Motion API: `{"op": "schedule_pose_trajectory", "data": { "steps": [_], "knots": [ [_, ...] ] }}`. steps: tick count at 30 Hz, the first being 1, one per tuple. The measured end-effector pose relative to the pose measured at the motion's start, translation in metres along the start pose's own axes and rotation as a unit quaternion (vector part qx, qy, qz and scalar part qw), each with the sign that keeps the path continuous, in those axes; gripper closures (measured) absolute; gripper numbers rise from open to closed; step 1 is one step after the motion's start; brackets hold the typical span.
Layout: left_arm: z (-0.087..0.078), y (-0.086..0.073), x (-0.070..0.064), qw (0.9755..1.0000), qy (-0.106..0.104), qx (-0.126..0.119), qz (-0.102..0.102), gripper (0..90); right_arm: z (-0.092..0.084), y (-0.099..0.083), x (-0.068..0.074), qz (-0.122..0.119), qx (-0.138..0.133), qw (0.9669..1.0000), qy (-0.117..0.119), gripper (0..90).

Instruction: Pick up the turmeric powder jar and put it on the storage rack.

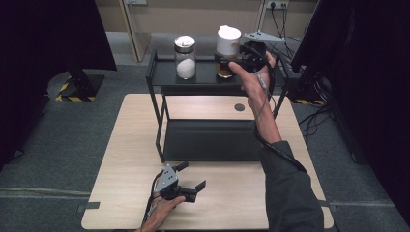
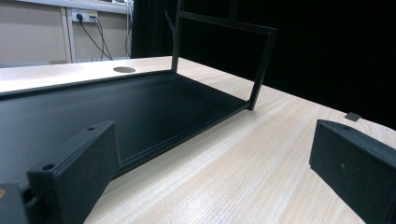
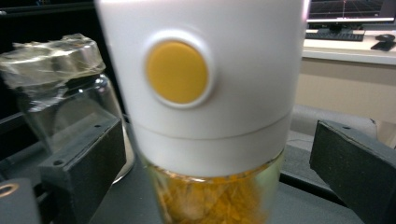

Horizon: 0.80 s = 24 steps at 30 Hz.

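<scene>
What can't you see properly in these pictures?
- White-topped jar: right gripper view, top and bottom cut off by the edges, yellow contents blurred.
- Jar of white powder: high view, too small to tell what it holds.
- Left hand: high view, cut off by the bottom edge.

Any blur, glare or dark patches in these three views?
High view: sharp on the table, side backdrops nearly black. Left gripper view: crisp wood grain, black void at right. Right gripper view: white-capped jar too close, soft, bright; glass jar behind it blurred, film on its lid glinting.
</scene>
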<state>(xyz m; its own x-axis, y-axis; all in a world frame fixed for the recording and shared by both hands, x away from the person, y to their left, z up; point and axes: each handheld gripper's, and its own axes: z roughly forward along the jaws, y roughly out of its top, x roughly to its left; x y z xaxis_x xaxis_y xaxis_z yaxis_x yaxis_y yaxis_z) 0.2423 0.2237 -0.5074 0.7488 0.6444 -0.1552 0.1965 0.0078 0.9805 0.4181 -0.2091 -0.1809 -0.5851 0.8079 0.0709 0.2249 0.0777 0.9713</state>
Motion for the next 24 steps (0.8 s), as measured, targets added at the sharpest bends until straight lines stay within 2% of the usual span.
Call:
{"op": "schedule_pose_trajectory", "data": {
  "steps": [7, 24],
  "knots": [
    [0.0, 0.0, 0.0, 1.0, 0.001, -0.001, -0.001, 1.0, -0.01, 0.0, 0.006, 0.015, -0.009, 0.9998, -0.009, 0.7],
    [0.001, -0.001, 0.0, 1.0, 0.0, 0.0, -0.002, 1.0, -0.03, -0.013, 0.006, 0.009, -0.025, 0.9996, 0.009, 0.7]
  ]
}}
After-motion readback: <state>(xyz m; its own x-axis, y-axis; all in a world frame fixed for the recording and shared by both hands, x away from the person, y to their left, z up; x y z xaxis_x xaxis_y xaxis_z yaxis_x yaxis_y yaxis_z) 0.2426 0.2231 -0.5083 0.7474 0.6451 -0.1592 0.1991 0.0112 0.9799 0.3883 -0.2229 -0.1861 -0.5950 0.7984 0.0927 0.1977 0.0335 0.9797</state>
